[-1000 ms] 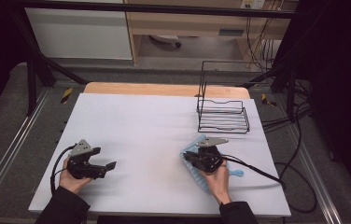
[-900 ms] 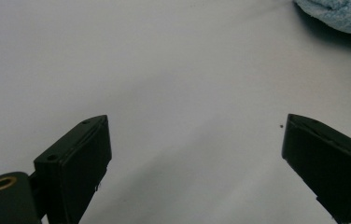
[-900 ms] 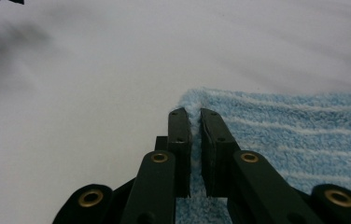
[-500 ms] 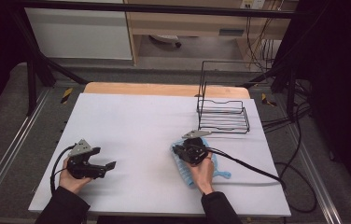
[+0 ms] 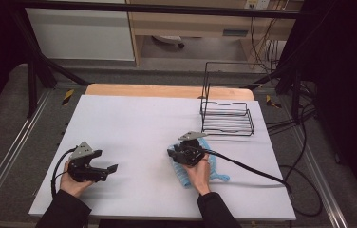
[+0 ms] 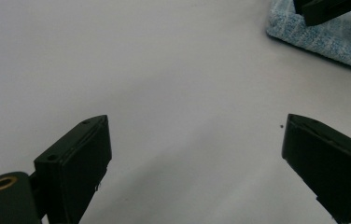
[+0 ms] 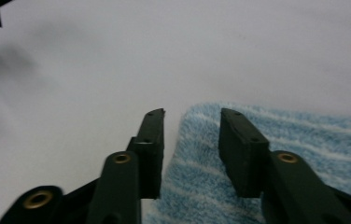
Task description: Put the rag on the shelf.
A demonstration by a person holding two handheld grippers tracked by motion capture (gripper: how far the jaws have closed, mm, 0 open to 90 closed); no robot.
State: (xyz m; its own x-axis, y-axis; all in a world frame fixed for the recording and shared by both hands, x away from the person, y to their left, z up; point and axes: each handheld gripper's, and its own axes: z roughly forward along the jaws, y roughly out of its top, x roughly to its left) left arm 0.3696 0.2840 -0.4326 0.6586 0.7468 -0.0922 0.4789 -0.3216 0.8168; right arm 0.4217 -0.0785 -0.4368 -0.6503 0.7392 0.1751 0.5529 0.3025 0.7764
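Right gripper [image 7: 190, 116]: jaws parted a little, just been opening, nothing pinched. Blue striped towel [image 7: 304, 140] visible in the gap and under the right-hand jaw; left-hand jaw at the towel's edge, over bare white worktop [image 7: 117, 56]. Whether the pads touch the pile cannot be told. Towel nap soft, pale stripes running across.

In the high view, right gripper [image 5: 171, 153] over the left end of the towel [image 5: 214, 166], jaws pointing toward the worktop's left edge. Hand [image 5: 198, 173] around the gripper body, forearm in a dark sleeve coming in from the near edge. Black cable [image 5: 252, 168] trailing off to the right across the white surface. Towel lying flat, right of centre, nearer the near edge than the far one, partly hidden under hand and gripper.

Left gripper [image 6: 194, 135]: jaws spread wide, empty, bare white surface between them. Corner of the towel [image 6: 323, 42] at upper right of that view, with a tip of the other gripper over it. In the high view, left gripper [image 5: 112, 169] near the near-left corner of the worktop [image 5: 134, 118], well apart from the towel, jaws pointing right toward it, hand [image 5: 72, 183] behind.

Black wire rack [image 5: 227, 116] upright near the far-right corner, apart from the towel. Strip of bare wood [image 5: 167, 90] along the far edge beyond the white sheet.
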